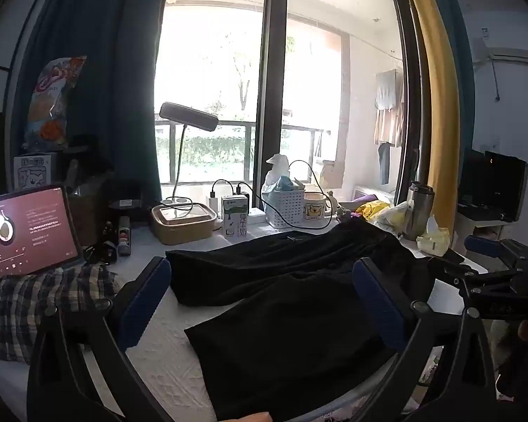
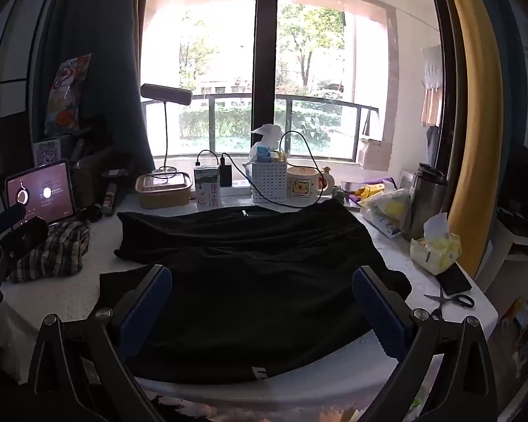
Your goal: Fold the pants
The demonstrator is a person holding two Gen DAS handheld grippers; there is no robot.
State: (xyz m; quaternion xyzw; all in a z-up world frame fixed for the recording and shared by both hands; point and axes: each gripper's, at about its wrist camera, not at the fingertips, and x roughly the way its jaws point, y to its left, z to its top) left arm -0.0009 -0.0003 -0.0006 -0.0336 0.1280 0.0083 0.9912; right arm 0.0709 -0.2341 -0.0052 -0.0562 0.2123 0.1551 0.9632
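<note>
Left gripper: jaws wide apart, pinching nothing.
Right gripper: jaws wide apart, empty too.
Pants: black, lying flat mid-tabletop, under and ahead of both grippers, reaching the near edge.

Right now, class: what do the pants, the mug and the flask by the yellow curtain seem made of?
Pants: soft matte black cloth, probably knit; it creases and drapes.
Mug: glazed ceramic, seemingly; glossy white, printed bear.
Flask: brushed steel, likely; dull grey sheen.

One black pants, one tablet, one mug, one scissors.
</note>
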